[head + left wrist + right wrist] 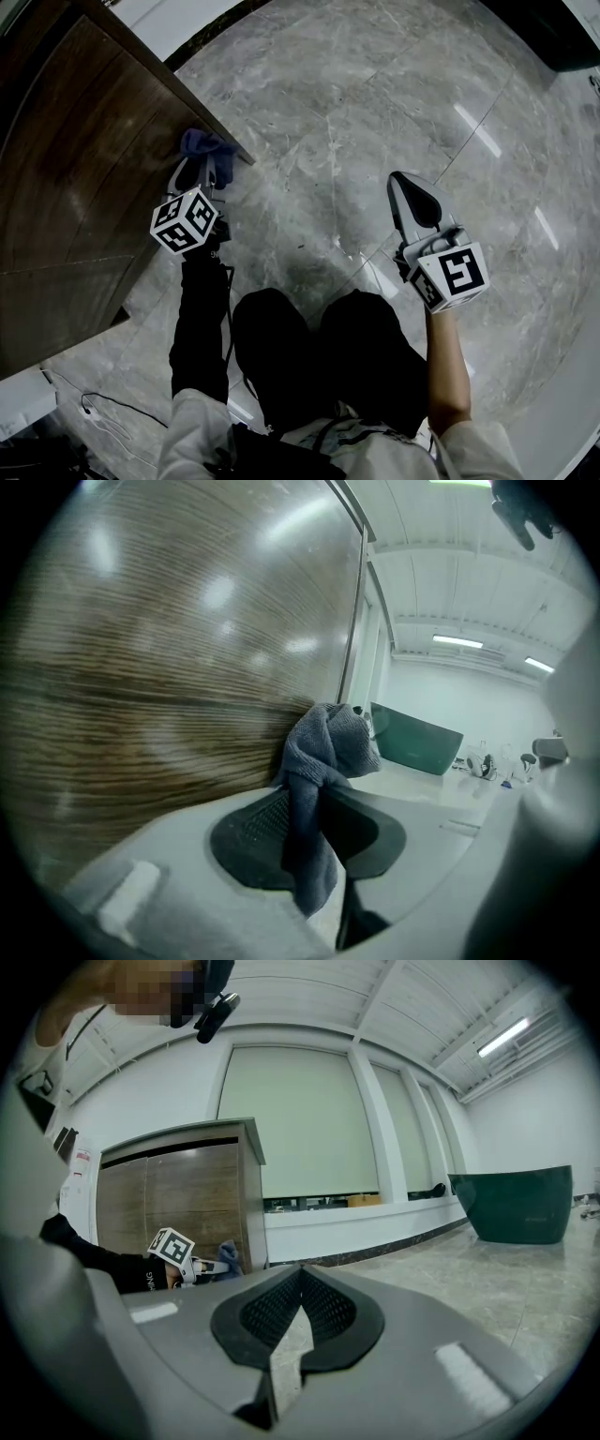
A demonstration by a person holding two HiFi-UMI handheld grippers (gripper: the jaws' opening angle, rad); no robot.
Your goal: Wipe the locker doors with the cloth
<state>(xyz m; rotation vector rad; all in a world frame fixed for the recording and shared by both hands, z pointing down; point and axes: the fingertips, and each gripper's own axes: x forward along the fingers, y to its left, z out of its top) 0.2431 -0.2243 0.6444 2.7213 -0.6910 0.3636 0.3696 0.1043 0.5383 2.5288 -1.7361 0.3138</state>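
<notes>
A dark brown wooden locker (75, 169) fills the left of the head view. My left gripper (202, 176) is shut on a blue-grey cloth (208, 145), which sits at the locker's lower corner. In the left gripper view the cloth (328, 742) hangs between the black pads of the left gripper (309, 797), and its bunched top touches the wood-grain door (169, 667). My right gripper (405, 183) hovers over the marble floor, away from the locker, shut and empty. In its own view the right gripper (300, 1271) has its tips together, and the locker (178, 1204) and the cloth (228, 1258) lie far to the left.
The person's dark legs (319, 347) are below and between the two grippers. A thin cable (112, 405) lies on the floor at lower left. A dark green tub (516, 1204) stands across the grey marble floor (375, 94). A white low wall with a dark skirting (375, 1227) runs behind.
</notes>
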